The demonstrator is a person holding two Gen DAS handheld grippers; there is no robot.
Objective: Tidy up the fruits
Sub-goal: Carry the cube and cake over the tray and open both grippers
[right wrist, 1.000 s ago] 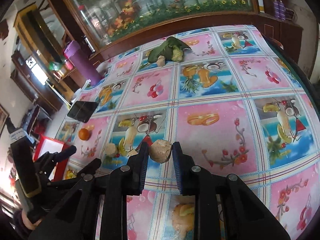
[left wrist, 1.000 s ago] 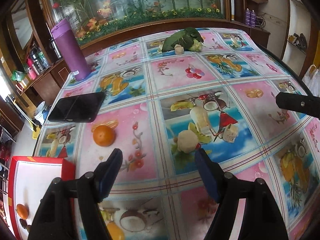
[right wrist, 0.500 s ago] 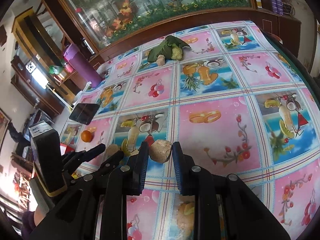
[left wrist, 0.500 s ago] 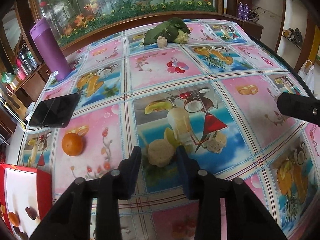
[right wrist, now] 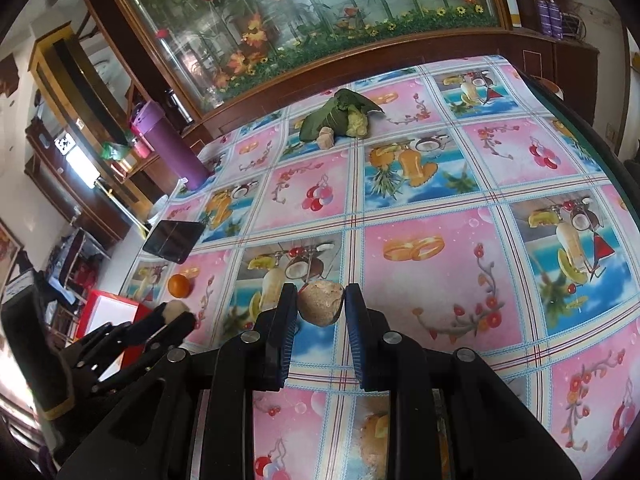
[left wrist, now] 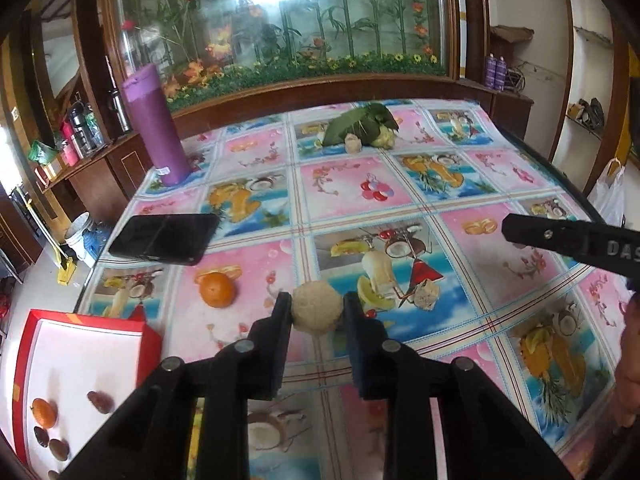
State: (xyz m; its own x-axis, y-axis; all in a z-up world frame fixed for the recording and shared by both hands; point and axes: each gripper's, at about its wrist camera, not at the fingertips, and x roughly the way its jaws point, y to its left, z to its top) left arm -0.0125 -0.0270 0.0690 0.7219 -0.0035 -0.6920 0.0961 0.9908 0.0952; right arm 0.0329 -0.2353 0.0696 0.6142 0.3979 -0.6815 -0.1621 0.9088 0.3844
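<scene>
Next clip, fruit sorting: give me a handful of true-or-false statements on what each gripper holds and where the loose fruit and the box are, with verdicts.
1. The left gripper is shut on a pale round fruit. True; its jaws have just been closing onto it.
2. The right gripper is empty. False: it is shut on a brownish fruit.
3. An orange lies loose on the tablecloth. True.
4. The red box holds nothing. False: a small orange fruit and several dark fruits lie in it.
5. The purple bottle lies on its side. False: it stands upright near the table's far left corner.
</scene>
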